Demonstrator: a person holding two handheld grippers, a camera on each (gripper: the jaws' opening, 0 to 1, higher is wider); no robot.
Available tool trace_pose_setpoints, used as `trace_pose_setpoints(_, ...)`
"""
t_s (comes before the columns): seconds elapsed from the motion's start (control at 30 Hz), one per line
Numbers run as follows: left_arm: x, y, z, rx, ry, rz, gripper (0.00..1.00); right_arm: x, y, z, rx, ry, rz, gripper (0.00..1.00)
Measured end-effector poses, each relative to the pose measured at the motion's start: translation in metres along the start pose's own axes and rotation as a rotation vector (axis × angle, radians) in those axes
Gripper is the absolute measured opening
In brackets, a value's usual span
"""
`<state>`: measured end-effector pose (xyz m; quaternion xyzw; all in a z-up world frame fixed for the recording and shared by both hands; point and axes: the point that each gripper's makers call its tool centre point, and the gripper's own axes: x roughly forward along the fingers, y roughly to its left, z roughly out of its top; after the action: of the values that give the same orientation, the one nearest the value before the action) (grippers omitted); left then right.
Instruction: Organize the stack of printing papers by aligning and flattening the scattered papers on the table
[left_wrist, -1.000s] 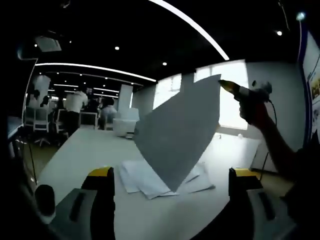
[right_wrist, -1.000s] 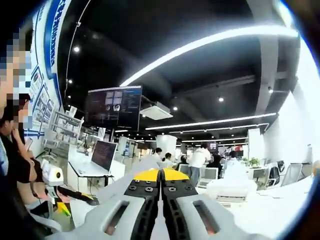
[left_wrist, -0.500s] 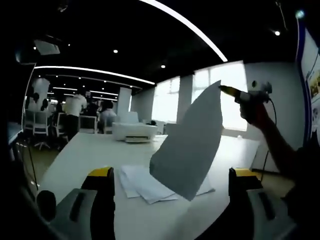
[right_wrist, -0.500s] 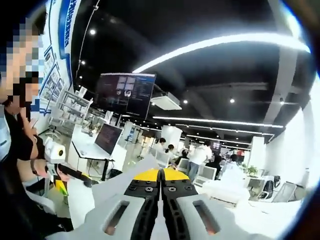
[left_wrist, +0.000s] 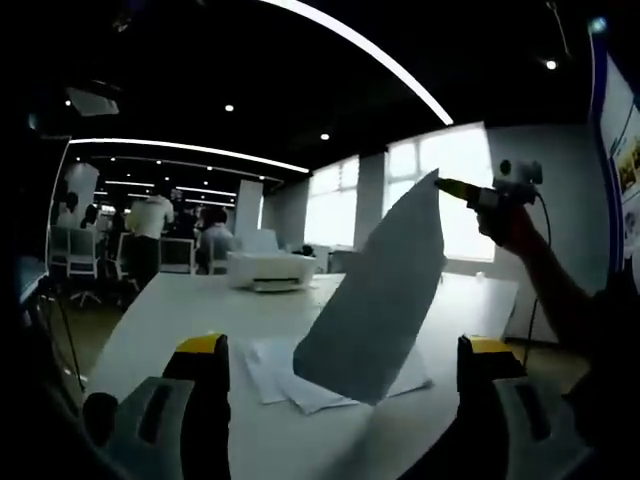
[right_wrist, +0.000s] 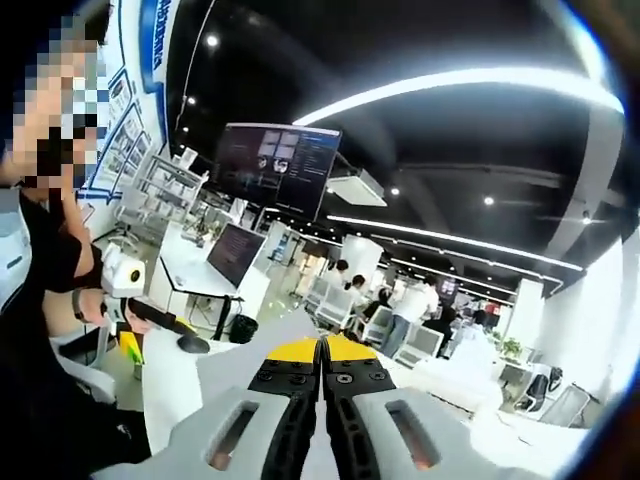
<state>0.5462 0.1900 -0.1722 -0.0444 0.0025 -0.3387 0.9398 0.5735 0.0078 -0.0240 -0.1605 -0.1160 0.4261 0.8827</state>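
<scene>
A single white sheet (left_wrist: 385, 290) hangs tilted in the air over the white table (left_wrist: 170, 310), seen in the left gripper view. My right gripper (left_wrist: 455, 187) is pinching its top corner, up at the right. Its lower corner dangles just above a loose pile of papers (left_wrist: 270, 368) that lies fanned out on the table. My left gripper (left_wrist: 342, 348) stands open low in front of the pile, its yellow-tipped jaws wide apart and holding nothing. In the right gripper view my right gripper (right_wrist: 322, 350) is shut, with the pale sheet (right_wrist: 240, 358) spreading out from behind its jaws.
A white printer (left_wrist: 270, 270) sits at the table's far end. People sit and stand at desks behind it (left_wrist: 150, 215). A person (right_wrist: 45, 300) stands close on the left of the right gripper view, beside desks with a monitor (right_wrist: 235, 255).
The held sheet has turned more edge-on and looks narrower, with its lower corner swung slightly right. The right gripper view has turned. My left gripper stays open.
</scene>
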Motion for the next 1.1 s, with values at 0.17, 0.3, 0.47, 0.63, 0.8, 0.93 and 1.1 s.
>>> trace_pose_setpoints(0.17, 0.003, -0.002, 0.006, 0.006, -0.002, -0.013, 0.97, 0.010, 0.013, 0.000, -0.011, 0.011, 0.048, 0.00)
trace_pose_setpoints(0.3, 0.003, -0.003, 0.009, 0.015, -0.002, -0.022, 0.97, 0.017, 0.022, 0.000, -0.011, 0.014, 0.083, 0.00)
trace_pose_setpoints(0.47, 0.002, -0.002, 0.010, 0.018, -0.003, -0.022, 0.97, 0.026, 0.034, -0.003, -0.002, 0.029, 0.136, 0.00)
trace_pose_setpoints(0.63, 0.001, 0.000, 0.009, 0.020, 0.000, -0.017, 0.97, 0.033, 0.044, -0.007, -0.017, 0.049, 0.175, 0.00)
trace_pose_setpoints(0.8, 0.000, -0.001, 0.011, 0.025, -0.001, -0.018, 0.97, 0.040, 0.056, -0.001, -0.029, 0.043, 0.210, 0.00)
trace_pose_setpoints(0.93, 0.001, -0.004, 0.013, 0.030, 0.000, -0.024, 0.96, 0.045, 0.065, 0.002, -0.055, 0.040, 0.234, 0.00)
trace_pose_setpoints(1.1, 0.003, -0.007, 0.013, 0.033, 0.002, -0.031, 0.96, 0.050, 0.074, 0.005, -0.083, 0.031, 0.257, 0.00)
